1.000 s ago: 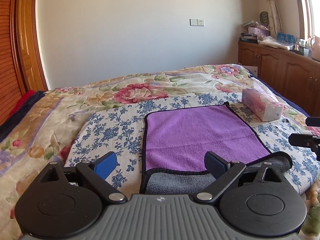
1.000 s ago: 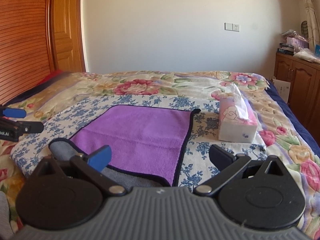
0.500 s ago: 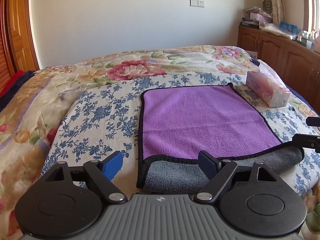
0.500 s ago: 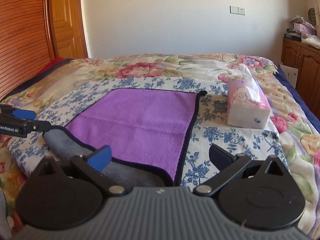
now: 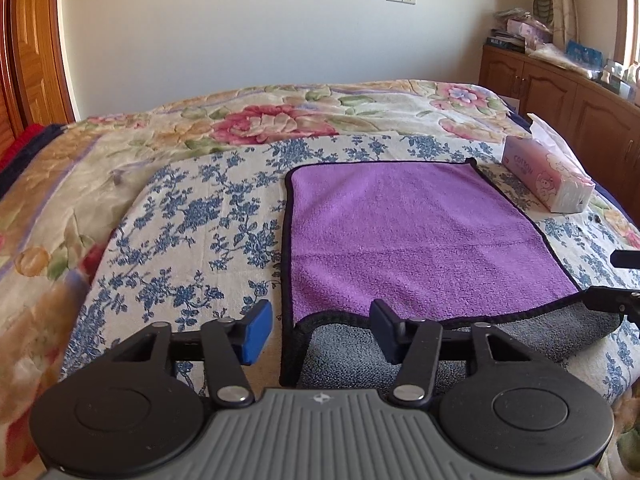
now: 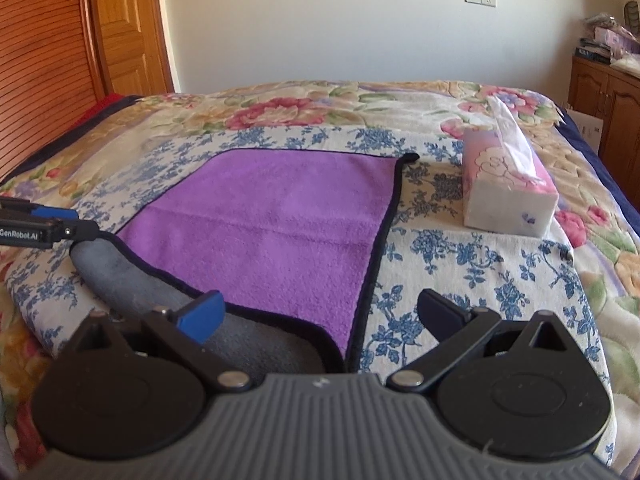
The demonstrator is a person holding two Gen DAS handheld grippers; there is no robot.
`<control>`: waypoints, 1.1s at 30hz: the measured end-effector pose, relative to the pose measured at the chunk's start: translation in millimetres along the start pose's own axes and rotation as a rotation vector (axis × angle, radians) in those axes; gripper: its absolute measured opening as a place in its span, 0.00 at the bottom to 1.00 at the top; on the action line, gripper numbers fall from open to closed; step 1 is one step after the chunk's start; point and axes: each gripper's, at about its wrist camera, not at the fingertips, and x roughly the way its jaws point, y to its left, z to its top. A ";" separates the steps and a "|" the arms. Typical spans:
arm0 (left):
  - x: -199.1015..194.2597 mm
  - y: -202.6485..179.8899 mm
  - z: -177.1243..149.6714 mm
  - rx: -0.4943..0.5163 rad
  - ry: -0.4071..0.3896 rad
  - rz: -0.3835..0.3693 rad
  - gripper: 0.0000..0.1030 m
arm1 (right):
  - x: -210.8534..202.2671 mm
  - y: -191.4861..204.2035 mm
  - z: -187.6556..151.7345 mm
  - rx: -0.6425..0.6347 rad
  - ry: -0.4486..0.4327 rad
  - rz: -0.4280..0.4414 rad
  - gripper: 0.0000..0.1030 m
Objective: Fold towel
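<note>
A purple towel (image 5: 416, 240) with a dark border and grey underside lies flat on the bed; its near edge is rolled over, showing the grey side (image 5: 352, 344). My left gripper (image 5: 320, 330) is open, straddling the towel's near left corner. My right gripper (image 6: 320, 316) is open, straddling the towel's (image 6: 272, 232) near right corner, with the grey roll (image 6: 132, 276) running left toward the other gripper's tips (image 6: 48, 228). The right gripper's tips (image 5: 616, 300) show at the right edge of the left wrist view.
The bed has a floral quilt (image 5: 280, 120) with a blue-flowered cloth (image 5: 192, 232) under the towel. A pink tissue box (image 5: 548, 180) (image 6: 508, 192) stands right of the towel. Wooden cabinets (image 5: 560, 92) stand at right, a wooden door (image 6: 124, 32) at left.
Both grippers have moved forward and down toward the towel's near corners; the towel looms larger. The jaws stay open. The towel has not moved.
</note>
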 end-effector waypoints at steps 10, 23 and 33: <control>8.6 3.0 -2.6 -0.004 0.037 -0.006 0.46 | 9.9 -0.9 -3.4 0.010 0.084 0.033 0.83; 19.4 9.0 -4.2 -0.017 0.073 -0.007 0.45 | 15.8 -6.1 -6.0 0.040 0.152 0.070 0.68; 19.7 8.0 -3.8 -0.020 0.087 -0.035 0.36 | 11.7 -12.2 -1.4 0.083 0.176 0.100 0.51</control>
